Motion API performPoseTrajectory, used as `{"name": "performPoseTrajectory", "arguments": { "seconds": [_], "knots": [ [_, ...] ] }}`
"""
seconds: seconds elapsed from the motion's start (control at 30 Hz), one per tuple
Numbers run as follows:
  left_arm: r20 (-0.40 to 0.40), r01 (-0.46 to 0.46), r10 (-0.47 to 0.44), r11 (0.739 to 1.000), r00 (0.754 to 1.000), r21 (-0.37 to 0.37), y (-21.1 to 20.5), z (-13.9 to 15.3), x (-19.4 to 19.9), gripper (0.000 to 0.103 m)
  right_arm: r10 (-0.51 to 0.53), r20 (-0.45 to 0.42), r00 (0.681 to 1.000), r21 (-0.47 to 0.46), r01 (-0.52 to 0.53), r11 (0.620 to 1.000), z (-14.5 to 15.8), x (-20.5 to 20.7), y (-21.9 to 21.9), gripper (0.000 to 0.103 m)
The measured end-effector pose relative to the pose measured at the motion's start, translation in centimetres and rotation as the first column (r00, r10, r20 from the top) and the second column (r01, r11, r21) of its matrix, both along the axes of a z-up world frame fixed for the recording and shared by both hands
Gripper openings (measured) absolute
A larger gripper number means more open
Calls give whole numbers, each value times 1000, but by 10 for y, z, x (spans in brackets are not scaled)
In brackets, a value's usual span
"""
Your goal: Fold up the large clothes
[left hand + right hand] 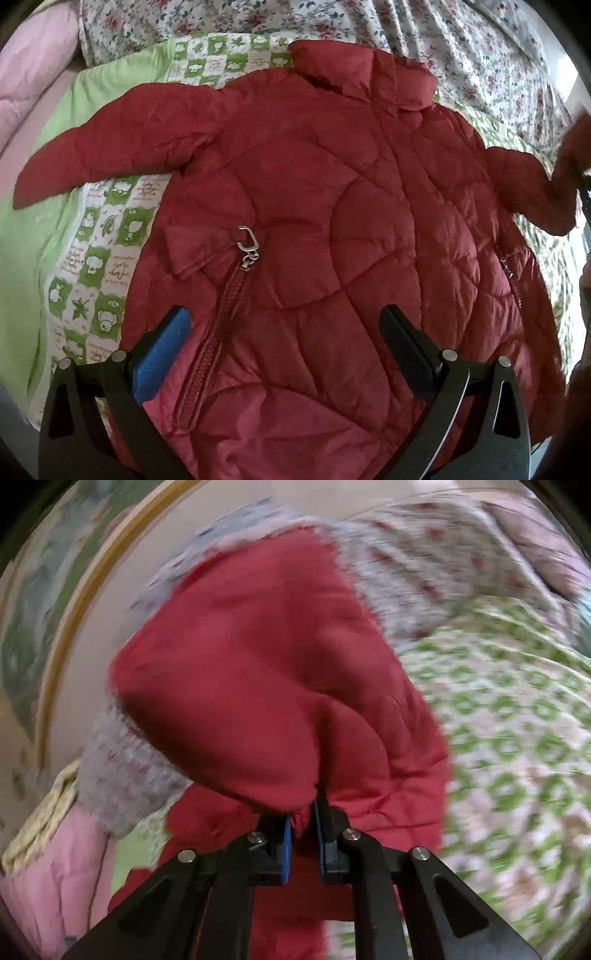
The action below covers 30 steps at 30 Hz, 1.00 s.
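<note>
While my right tongs (pixel 303 825) clench the red quilted jacket's (pixel 314 221) sleeve, my left tongs (pixel 284 328) hang released over it; green-checked quilt (pixel 96 258) beneath, writing illegible.

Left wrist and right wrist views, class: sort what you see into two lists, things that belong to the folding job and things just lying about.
Belongs to the job:
red jacket
sleeve, clamped in the right gripper
left gripper, open above the jacket

Just lying about:
green quilt
floral sheet
pink bedding
</note>
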<state>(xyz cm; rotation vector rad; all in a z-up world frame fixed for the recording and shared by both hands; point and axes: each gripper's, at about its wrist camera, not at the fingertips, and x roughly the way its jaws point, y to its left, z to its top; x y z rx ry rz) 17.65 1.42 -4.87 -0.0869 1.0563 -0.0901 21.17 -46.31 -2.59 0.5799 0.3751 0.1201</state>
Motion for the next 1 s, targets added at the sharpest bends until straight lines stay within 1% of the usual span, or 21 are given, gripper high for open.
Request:
{"name": "performPoseTrajectory", "arguments": {
  "seconds": [0.13,0.2,0.27,0.3,0.37,0.53,0.6,0.73,0.83,0.9,0.97,1.0],
  "knots": [
    [13,1,-1,1000,1000,-27,12,5,0,102,153,4,988,-69,-152,986,18,17,62,10],
    [20,0,1,999,1000,-51,19,8,2,102,239,-13,971,-110,-239,965,22,30,101,10],
    [20,-2,4,996,1000,-86,25,10,5,102,298,-39,954,-141,-300,943,21,41,133,10],
    [22,-2,5,993,1000,-118,30,12,6,102,331,-62,942,-159,-336,928,18,49,154,10],
    [27,2,2,987,1000,-161,36,15,9,102,371,-102,923,-179,-384,906,7,61,183,9],
    [11,5,-2,963,1000,-270,53,20,32,102,423,-211,881,-269,-469,841,-27,86,251,10],
    [2,4,-3,955,1000,-296,59,20,44,102,437,-248,865,-306,-498,811,-44,91,276,10],
    [-32,-2,-11,932,999,-361,66,17,75,102,450,-294,843,-349,-533,771,-71,96,303,10],
    [-66,-22,-7,904,998,-427,70,12,106,102,476,-301,826,-370,-561,740,-84,91,318,10],
    [-95,-41,-3,888,995,-459,72,7,124,102,482,-305,821,-398,-570,718,-88,88,326,11],
    [-119,-52,-11,856,993,-514,72,1,146,102,486,-308,818,-416,-575,704,-90,88,331,14],
    [-124,-51,-17,850,992,-524,72,-2,152,102,486,-309,818,-421,-575,701,-90,89,332,15]
  ]
}}
